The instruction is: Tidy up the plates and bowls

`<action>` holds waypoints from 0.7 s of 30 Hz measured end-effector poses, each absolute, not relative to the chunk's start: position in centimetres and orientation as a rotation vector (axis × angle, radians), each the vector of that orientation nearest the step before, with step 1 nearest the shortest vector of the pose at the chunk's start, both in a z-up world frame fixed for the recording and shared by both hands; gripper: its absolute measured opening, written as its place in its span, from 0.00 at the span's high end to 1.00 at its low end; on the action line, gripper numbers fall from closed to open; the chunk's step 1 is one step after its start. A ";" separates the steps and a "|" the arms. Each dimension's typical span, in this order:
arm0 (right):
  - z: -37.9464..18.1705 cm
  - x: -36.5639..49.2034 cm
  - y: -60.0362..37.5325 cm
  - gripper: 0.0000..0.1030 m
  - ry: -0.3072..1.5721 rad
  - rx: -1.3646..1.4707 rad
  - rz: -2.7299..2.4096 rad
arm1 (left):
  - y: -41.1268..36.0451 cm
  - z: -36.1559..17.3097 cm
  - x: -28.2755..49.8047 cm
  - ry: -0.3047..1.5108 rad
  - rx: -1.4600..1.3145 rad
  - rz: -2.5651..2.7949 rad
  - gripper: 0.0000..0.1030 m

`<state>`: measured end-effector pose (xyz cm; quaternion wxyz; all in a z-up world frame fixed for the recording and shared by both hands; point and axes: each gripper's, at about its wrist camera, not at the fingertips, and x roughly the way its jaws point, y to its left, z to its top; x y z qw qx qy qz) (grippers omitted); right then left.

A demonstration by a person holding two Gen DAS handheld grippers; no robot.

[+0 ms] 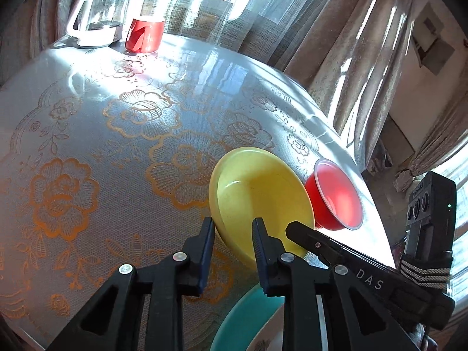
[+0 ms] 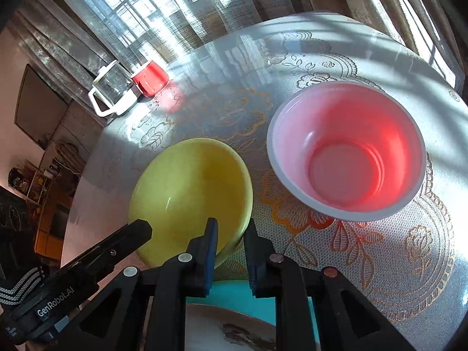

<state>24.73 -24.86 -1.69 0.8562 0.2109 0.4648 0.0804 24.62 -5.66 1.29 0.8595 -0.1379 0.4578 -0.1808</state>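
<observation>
In the left wrist view, the left gripper (image 1: 232,247) is seen with its jaws spread and set astride the near-left rim of the yellow bowl (image 1: 260,193), one finger outside the wall and the other over the inside; no firm pinch can be confirmed, since the contact itself is partly hidden by the finger. The bowl appears tilted, its far side close against the red bowl (image 1: 336,196), which lies toward the right edge of the table (image 1: 87,146). If the bowl is lifted on a loose hold, it could slip, or the red bowl could be nudged toward that edge and knocked off. A turquoise plate (image 1: 248,318) shows at the near edge below the fingers, and the right gripper's finger is seen reaching over the bowl's near-right rim. In the right wrist view, the right gripper (image 2: 231,248) is likewise spread, straddling the near-right rim of the yellow bowl (image 2: 190,193), with the turquoise plate (image 2: 234,295) just beneath. The red bowl (image 2: 348,152) stands upright here, apart from the yellow one to the right. With both tools on one rim, uneven pulls could twist the bowl free, or it could be dropped onto the plate.
</observation>
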 end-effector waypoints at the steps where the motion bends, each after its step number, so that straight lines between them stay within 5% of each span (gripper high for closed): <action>1: -1.5 24.7 -24.7 0.83 0.970 0.442 0.176 | -5.5 1.5 24.4 0.952 -0.283 -0.377 0.75; 21: 3.6 19.5 -21.0 0.83 0.838 0.395 0.300 | -1.2 6.1 16.5 0.796 -0.284 -0.385 0.75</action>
